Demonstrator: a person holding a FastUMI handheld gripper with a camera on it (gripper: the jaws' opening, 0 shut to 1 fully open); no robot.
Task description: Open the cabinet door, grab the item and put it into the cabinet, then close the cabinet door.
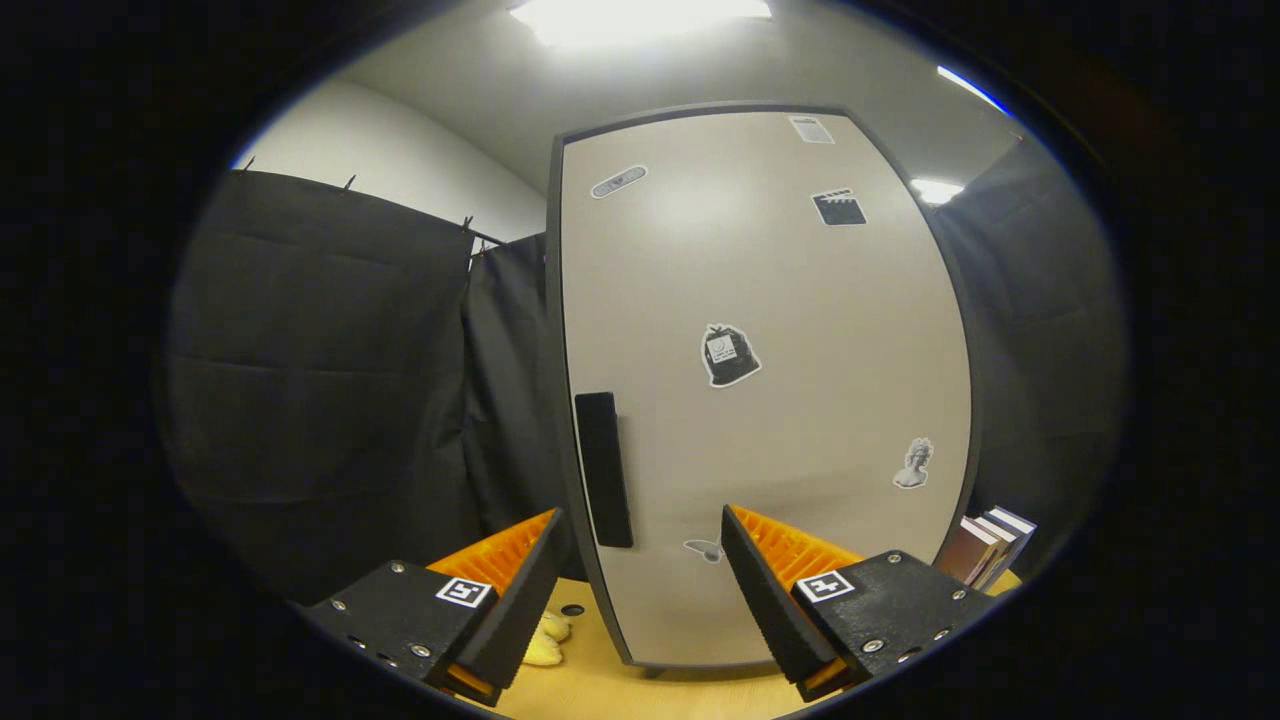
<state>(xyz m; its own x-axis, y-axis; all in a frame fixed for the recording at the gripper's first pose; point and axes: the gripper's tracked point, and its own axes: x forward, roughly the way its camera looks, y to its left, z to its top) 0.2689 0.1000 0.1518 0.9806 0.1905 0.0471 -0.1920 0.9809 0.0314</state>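
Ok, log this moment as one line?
door: shut | tongs: open, empty, facing handle | yellow item: on tabletop by left finger | books: right of cabinet

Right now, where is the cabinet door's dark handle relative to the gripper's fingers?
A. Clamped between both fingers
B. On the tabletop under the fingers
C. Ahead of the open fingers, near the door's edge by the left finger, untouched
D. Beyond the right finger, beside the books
C: the handle stands upright along the closed cabinet door edge, just above the left finger's tip, while the gripper is open, holding nothing.
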